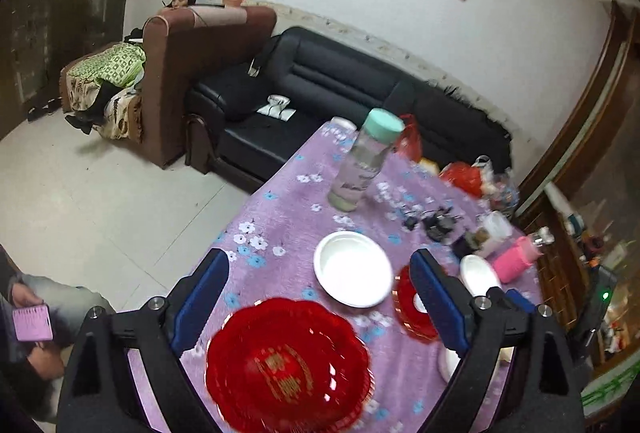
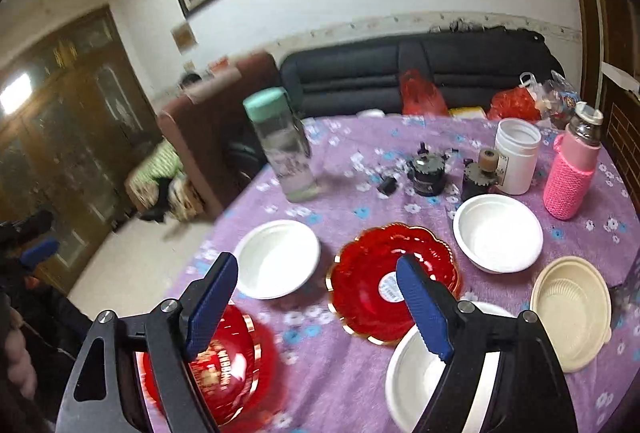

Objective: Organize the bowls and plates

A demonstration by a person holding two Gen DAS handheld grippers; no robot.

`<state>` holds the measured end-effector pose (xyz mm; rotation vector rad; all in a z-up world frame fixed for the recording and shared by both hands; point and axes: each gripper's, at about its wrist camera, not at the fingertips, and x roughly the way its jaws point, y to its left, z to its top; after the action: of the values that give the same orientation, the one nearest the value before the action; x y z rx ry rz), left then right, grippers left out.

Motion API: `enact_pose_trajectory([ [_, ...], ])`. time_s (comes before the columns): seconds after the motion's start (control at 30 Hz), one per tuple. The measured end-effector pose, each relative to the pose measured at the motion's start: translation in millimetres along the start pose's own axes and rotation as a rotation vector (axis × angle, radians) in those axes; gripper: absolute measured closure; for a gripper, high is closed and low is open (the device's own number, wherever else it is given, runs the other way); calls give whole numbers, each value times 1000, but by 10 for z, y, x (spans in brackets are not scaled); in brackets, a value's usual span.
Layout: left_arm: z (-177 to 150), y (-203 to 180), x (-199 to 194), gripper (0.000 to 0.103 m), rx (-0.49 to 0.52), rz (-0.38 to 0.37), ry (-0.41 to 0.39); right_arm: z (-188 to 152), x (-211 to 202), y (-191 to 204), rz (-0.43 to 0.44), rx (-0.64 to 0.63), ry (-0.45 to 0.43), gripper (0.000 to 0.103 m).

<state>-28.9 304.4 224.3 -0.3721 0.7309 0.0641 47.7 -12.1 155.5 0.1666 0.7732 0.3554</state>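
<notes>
Jaws on both grippers, left and right, are standing wide, gripping nothing. Red plates and white bowls are sitting spread singly across bench, probably awaiting stacking.

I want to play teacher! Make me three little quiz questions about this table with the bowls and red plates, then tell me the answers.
1. True or false: the right gripper is holding a white bowl.
2. What colour is the cap of the clear water bottle? A) mint green B) yellow C) black
3. Fill in: the gold-rimmed red plate lies between two white ____.

Key
1. False. Both the right gripper and the left gripper are open and hold nothing.
2. A.
3. Bowls: one white bowl on its left, another white bowl on its right, all on the purple flowered tablecloth.
</notes>
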Motion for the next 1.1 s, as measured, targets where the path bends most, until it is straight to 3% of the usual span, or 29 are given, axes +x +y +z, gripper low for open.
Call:
enact_pose_trajectory([
  [0.37, -54, 268, 1478, 12, -83, 0, 229, 123, 1131, 115, -23, -63, 168, 19],
  [0.47, -94, 252, 1813, 12, -87, -7, 277, 143, 1418, 178, -35, -102, 220, 23],
  [0.6, -160, 175, 2225, 24, -81, -44, 356, 161, 1723, 193, -36, -116, 281, 33],
  [0.77, -228, 126, 2518, 27, -71, -45, 405, 188, 1984, 200, -52, -134, 330, 33],
  [0.93, -277, 53, 2727, 46, -50, -63, 460, 121, 2169, 211, -40, -142, 383, 43],
  [1.03, -316, 9, 2820, 65, -29, -67, 492, 72, 2247, 224, -45, -155, 399, 51],
  [1.1, -341, -22, 2867, 84, -19, -76, 510, 37, 2288, 212, -34, -148, 418, 65],
])
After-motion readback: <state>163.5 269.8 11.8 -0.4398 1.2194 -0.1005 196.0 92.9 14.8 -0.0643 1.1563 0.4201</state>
